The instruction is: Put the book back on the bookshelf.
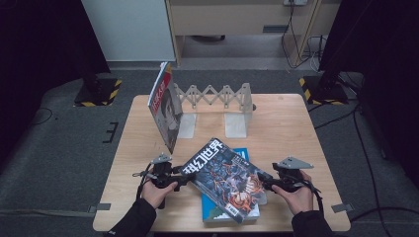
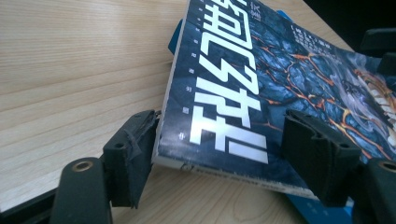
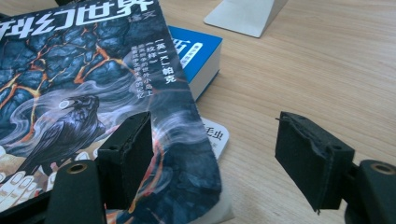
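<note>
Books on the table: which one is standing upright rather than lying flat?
The red-topped book at the far left, leaning against the white folding bookend rack. The dark magazine and the blue book under it lie flat.
</note>
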`<state>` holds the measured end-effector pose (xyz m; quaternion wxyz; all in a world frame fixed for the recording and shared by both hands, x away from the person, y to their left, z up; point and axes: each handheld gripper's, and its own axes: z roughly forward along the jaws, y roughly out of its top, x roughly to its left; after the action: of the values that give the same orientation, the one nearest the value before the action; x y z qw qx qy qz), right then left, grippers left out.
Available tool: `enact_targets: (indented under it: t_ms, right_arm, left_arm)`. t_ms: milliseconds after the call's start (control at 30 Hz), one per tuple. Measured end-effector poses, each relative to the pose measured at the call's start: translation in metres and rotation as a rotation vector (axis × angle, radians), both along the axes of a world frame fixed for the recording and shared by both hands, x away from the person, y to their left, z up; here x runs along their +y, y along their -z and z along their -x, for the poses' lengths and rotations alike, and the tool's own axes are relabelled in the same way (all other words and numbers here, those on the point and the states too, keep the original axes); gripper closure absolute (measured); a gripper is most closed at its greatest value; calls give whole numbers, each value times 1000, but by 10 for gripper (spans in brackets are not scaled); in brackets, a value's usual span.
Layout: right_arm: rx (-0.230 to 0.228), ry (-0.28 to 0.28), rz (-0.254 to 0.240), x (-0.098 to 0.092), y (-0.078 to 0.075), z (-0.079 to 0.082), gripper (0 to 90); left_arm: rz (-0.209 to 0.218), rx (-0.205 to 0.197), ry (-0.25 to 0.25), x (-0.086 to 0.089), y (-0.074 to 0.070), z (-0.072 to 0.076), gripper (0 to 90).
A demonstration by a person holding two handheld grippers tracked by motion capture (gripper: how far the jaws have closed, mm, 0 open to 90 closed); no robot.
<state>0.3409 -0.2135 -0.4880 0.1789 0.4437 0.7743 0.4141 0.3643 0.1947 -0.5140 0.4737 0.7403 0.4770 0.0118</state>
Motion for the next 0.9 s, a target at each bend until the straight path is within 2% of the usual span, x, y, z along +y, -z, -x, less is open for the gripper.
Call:
enact_targets:
  t_ms: [67, 300, 367, 400, 467, 500, 567, 600, 700, 800, 900]
  right_arm:
    - [5, -3, 1, 2, 2, 0, 272]
    - [32, -5, 8, 2, 6, -2, 264]
    - [32, -5, 4, 3, 7, -2, 262]
    - [32, -5, 4, 3, 7, -2, 262]
    - [33, -2, 2, 3, 8, -2, 260]
    - [36, -1, 1, 2, 8, -2, 260]
    - [32, 1, 2, 2, 9, -3, 260]
    - [32, 2, 4, 1, 10, -3, 260]
    - [29, 9, 15, 1, 10, -3, 260]
    - [20, 8, 22, 0, 10, -3, 261]
    - [21, 9, 19, 0, 10, -2, 260]
  left_arm:
    - [28, 21, 3, -1, 4, -5, 228]
    - [75, 58, 15, -1, 9, -10, 212]
    - [89, 63, 25, -1, 6, -9, 289]
    - [89, 63, 25, -1, 6, -9, 298]
    - [65, 55, 13, -1, 0, -7, 312]
    - [77, 62, -6, 0, -4, -6, 348]
    - [86, 64, -13, 1, -7, -4, 428]
    - [121, 76, -15, 4, -14, -2, 451]
    - [125, 93, -7, 5, -17, 3, 474]
    - [82, 105, 9, 1, -11, 9, 421]
    - [78, 122, 18, 0, -7, 7, 392]
